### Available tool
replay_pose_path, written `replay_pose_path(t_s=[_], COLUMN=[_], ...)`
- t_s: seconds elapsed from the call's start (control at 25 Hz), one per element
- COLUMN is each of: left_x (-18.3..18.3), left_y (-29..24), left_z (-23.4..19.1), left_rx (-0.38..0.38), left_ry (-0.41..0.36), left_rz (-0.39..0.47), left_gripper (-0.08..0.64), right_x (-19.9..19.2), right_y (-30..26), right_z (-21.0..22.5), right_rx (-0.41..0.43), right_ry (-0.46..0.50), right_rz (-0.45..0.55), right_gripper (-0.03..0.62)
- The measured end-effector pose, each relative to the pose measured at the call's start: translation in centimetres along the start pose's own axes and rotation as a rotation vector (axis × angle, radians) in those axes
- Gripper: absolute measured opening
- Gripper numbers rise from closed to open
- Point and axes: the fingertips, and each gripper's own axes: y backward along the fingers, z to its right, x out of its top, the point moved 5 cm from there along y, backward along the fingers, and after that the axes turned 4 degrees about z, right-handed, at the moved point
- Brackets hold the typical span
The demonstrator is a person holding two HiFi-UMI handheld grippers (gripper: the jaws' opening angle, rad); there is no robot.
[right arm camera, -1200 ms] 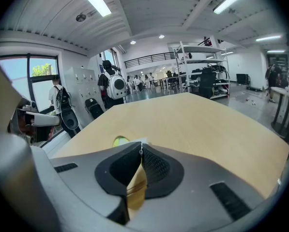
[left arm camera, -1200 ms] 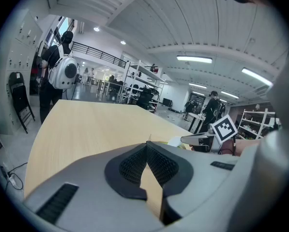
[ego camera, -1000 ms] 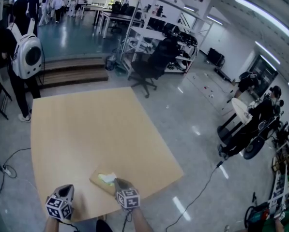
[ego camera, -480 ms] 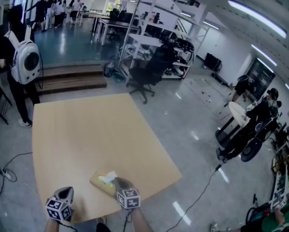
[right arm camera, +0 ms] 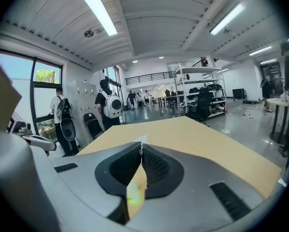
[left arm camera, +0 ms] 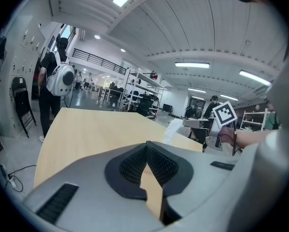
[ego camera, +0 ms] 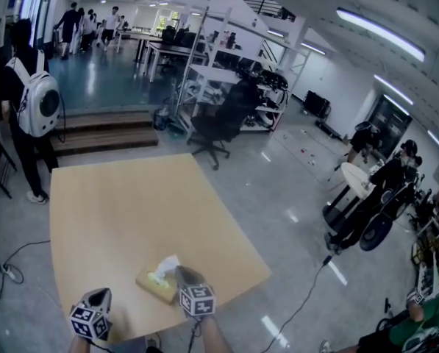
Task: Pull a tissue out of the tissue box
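Note:
A tan tissue box with a green-yellow top lies near the front edge of the wooden table. A white tissue stands up out of its slot. My right gripper is just right of the box, shut on the tissue, and a white sliver shows at its closed tips. The box top shows green through the gap below the pads. My left gripper hovers left of the box, shut and holding nothing. In the left gripper view the tissue rises beside the right gripper's marker cube.
A black office chair stands beyond the table's far edge. A person with a white backpack is at the far left beside low steps. A cable lies on the floor to the left, and the table's front edge is close to both grippers.
My right gripper has risen, drawing the white tissue higher out of the box. The left gripper has stayed put.

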Motion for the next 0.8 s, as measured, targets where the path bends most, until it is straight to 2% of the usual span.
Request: replay_pose_path(t_s=[0.16, 0.44, 0.8], left_x=[0.3, 0.9, 2.6], left_y=[0.4, 1.1, 2.6], left_z=[-0.2, 0.0, 1.1], left_rx=[0.008, 0.011, 0.001], left_ry=[-0.004, -0.022, -0.043], left_rz=[0.018, 0.041, 0.072], left_gripper=[0.006, 0.007, 0.006], right_x=[1.6, 2.0, 1.9], right_y=[0.4, 1.9, 6.0], right_z=[-0.3, -0.7, -1.1], right_rx=[0.003, -0.006, -0.016], right_ry=[0.024, 0.022, -0.021], right_rz=[0.038, 0.055, 0.091], right_gripper=[0.005, 0.005, 0.005])
